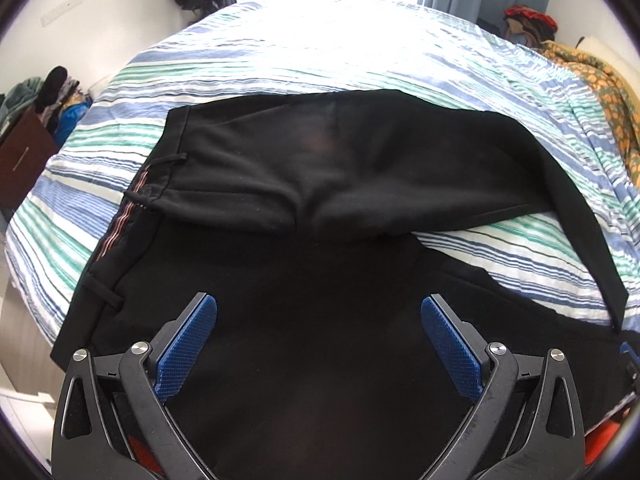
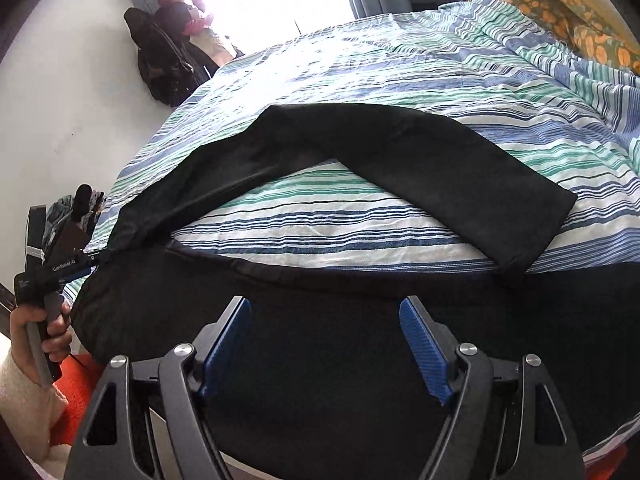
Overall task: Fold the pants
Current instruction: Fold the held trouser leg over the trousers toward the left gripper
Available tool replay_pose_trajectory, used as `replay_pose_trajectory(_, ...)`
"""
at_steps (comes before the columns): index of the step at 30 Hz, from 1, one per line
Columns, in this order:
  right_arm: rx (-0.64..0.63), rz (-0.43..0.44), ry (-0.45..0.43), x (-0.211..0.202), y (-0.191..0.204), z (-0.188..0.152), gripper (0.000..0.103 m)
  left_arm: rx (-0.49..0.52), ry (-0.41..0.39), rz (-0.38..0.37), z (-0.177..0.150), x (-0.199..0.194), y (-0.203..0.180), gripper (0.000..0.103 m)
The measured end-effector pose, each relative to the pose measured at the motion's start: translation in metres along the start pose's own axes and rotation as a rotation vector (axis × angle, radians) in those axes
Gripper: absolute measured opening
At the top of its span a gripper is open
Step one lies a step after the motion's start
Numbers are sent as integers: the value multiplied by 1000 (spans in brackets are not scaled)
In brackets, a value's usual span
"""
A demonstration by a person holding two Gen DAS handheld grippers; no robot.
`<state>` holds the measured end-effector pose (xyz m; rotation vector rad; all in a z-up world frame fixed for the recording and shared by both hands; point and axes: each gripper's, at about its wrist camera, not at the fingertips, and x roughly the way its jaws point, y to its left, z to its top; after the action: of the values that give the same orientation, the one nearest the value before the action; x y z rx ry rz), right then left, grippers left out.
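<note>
Two tools hang over the near edge of the bed, each pointing down at black cloth. The right tool [image 2: 325, 350] has its blue pads [image 2: 422, 350] well apart with nothing pinched between them; only the dark fabric lies below the gap. The left tool [image 1: 319, 346] stands the same way, pads [image 1: 188, 346] spread wide over the seat of the garment, touching nothing that I can see. In the right wrist view the left tool's handle also shows at the far left, gripped by the person's hand [image 2: 38, 330] above a pale sleeve.

Beneath them lie the pants [image 1: 304, 184], spread on the bed [image 1: 320, 52] with its blue, green and white striped cover. The waistband [image 1: 132, 216], with its belt loops and a thin striped trim, sits toward the left of the left wrist view. One leg runs along the near edge under the tools. The other leg [image 2: 420, 160] bends away and back across the cover, its cuff resting near the first leg's far end, so a wedge of striped cover shows between the two.

That gap, I'd judge, is why both tools are free: the legs are not yet laid one on the other, and the loose leg needs taking up at two places to bring it square over its partner.

Farther off, an orange patterned blanket [image 2: 560, 12] is bunched at the bed's far right corner, and dark bags [image 2: 168, 64] hang by the bright window.
</note>
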<state>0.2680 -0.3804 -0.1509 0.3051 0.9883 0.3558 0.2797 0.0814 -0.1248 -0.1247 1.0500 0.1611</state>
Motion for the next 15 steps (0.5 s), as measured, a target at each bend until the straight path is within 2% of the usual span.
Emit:
replay_pose_trajectory(3, 6, -2, 1, -1, 4, -3, 77, 9, -1, 16, -2, 0, 0, 102)
replay_pose_trajectory(6, 61, 36, -11, -1, 0, -2, 77, 21, -4, 16, -9, 12, 1, 102)
replay_pose_trajectory(10, 276, 161, -80, 4, -24, 7, 81, 30, 76, -3, -34, 55, 3, 102)
replay_pose_trajectory(11, 338, 188, -104, 6, -32, 10, 83, 40, 67, 8, -41, 62, 3, 103)
replay_pose_trajectory(13, 478, 259, -141, 18, -50, 17, 85, 76, -13, 30, -50, 59, -2, 103)
replay_pose_trajectory(15, 624, 315, -135, 41, -72, 21, 88, 87, -25, 43, -52, 58, -5, 103)
